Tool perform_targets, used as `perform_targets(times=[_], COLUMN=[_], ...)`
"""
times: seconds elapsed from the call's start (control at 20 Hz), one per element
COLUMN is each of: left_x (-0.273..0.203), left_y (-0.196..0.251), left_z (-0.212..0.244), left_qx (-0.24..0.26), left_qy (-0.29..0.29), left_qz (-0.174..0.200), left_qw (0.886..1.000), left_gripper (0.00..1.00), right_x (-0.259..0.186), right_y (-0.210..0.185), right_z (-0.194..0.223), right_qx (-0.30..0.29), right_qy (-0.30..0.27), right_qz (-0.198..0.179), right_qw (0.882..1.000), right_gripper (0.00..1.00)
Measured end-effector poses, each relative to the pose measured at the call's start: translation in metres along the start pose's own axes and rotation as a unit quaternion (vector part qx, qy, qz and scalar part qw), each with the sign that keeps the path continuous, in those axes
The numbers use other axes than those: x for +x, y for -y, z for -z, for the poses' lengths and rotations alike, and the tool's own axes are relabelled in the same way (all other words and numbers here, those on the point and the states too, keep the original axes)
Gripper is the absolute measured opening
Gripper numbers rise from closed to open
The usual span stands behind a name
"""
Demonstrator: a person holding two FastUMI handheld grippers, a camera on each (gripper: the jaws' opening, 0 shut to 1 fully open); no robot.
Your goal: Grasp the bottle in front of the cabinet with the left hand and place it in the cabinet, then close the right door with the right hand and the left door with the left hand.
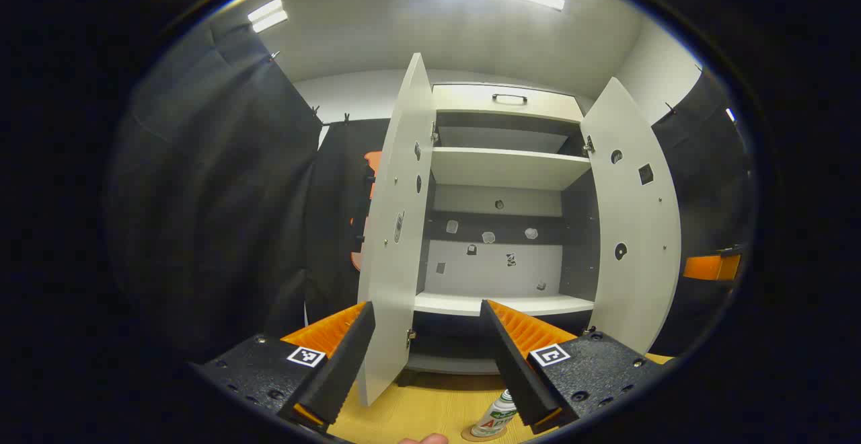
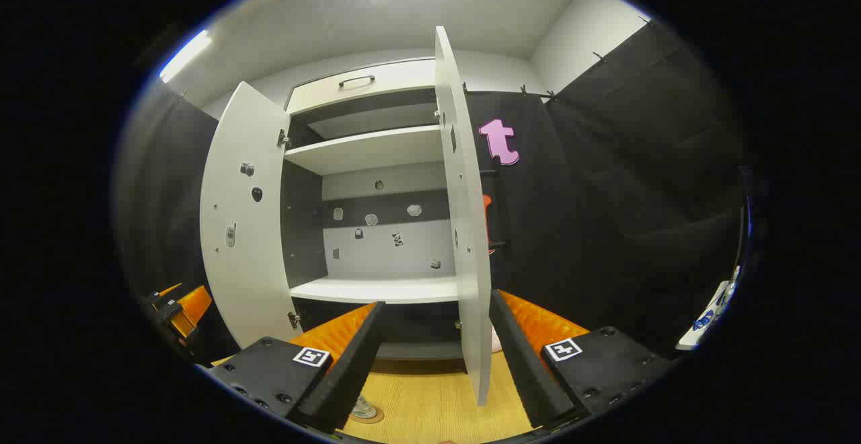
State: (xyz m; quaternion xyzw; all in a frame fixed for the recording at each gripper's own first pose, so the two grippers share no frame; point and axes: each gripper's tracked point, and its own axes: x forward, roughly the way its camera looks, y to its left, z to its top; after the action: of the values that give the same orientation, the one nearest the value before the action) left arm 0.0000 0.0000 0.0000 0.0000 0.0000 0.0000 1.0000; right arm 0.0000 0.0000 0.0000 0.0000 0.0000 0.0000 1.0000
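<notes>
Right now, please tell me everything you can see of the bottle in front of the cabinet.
The bottle stands upright on a round coaster on the wooden table, in front of the open cabinet. Its body looks white with a green and red label, and its top narrows. The left tongs are open above it; their right finger hides part of it, and neither finger touches it. In the right gripper view its base shows on the coaster.

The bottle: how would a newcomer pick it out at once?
Find the white cabinet with both doors open. On the wooden table in front of it, the bottle stands on a round coaster, beside the left hand-held gripper. It is the lone item there.
</notes>
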Motion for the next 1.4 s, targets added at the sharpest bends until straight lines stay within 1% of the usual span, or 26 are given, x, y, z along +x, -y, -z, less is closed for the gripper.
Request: perform_targets(times=[0.05,0.75,0.95,1.0,1.1,1.15,1.2,1.35,1.4], left_x=[0.000,0.001,0.002,0.001,0.009,0.017,0.023,0.028,0.028], left_y=[0.000,-0.001,0.001,0.002,0.014,0.027,0.041,0.082,0.095], left_z=[0.001,0.005,0.001,-0.001,0.002,0.008,0.018,0.054,0.067], left_qx=[0.001,-0.001,0.006,0.008,0.005,-0.002,-0.013,-0.060,-0.069], left_qy=[0.000,-0.008,0.000,0.003,-0.003,-0.013,-0.025,-0.068,-0.079], left_qz=[-0.001,-0.003,0.002,0.005,0.023,0.039,0.058,0.117,0.136], left_qw=[1.000,1.000,1.000,1.000,1.000,0.999,0.998,0.989,0.985], left_gripper=[0.95,0.96,0.95,0.92,0.95,0.93,0.95,0.95,0.96], right_x=[0.000,0.000,0.000,0.000,0.000,0.000,0.000,-0.004,-0.006], right_y=[0.000,-0.001,-0.003,-0.003,-0.003,-0.005,-0.005,-0.003,0.000], right_z=[0.000,0.005,0.005,0.004,0.005,0.005,0.006,0.007,0.006], right_qx=[0.000,-0.001,-0.001,-0.002,-0.002,-0.002,-0.001,-0.009,-0.014], right_qy=[0.000,-0.005,-0.007,-0.007,-0.007,-0.009,-0.010,-0.012,-0.012], right_qz=[0.000,0.002,0.000,-0.001,-0.002,-0.003,-0.004,-0.001,0.002], right_qw=[1.000,1.000,1.000,1.000,1.000,1.000,1.000,1.000,1.000], right_gripper=[1.00,1.00,1.00,1.00,1.00,1.00,1.00,1.00,1.00])
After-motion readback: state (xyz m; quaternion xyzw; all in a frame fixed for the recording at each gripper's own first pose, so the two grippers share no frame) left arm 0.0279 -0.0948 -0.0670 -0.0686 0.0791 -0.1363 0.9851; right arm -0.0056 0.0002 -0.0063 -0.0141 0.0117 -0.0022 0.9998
